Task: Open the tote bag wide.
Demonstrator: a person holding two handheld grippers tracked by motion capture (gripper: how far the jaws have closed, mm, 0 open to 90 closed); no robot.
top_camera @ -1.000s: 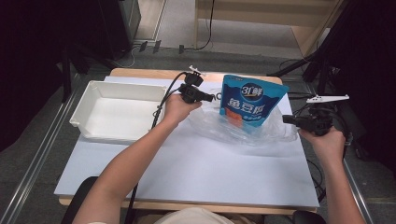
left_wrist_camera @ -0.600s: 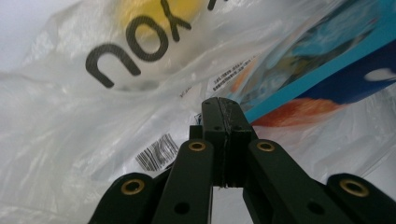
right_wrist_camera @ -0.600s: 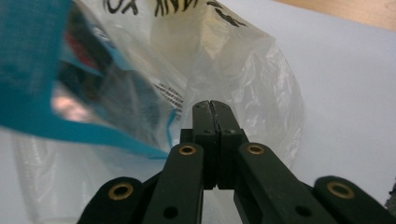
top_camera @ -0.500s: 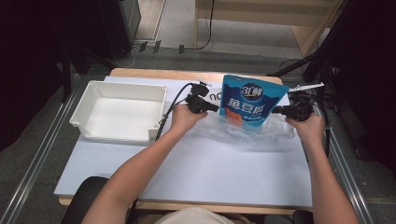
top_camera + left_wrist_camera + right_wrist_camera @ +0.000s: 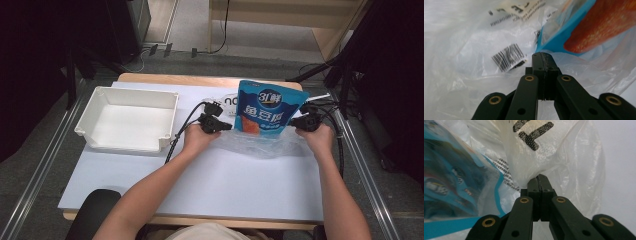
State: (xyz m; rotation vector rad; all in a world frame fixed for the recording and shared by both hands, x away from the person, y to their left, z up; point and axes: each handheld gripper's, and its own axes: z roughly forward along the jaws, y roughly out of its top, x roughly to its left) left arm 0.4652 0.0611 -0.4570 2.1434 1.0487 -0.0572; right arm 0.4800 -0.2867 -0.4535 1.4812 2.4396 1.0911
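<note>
Both hands have dropped, left gripper (image 5: 543,56) and right gripper (image 5: 539,178) each clenching the plastic bag (image 5: 260,146)

Blue pouch (image 5: 265,111) upright between both hands blocks crossing; white bin (image 5: 127,119) occupies left; near tabletop (image 5: 240,185) free.

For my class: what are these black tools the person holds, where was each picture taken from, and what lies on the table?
A person holds a handheld clamp in each hand: the left gripper and right gripper. One camera looks down from above; the two close-ups come from cameras riding on each gripper. On the white table sit an empty white tray and a clear plastic bag with a blue snack pouch standing in it. Both grippers are shut, each pinching the bag's film on one side.
</note>
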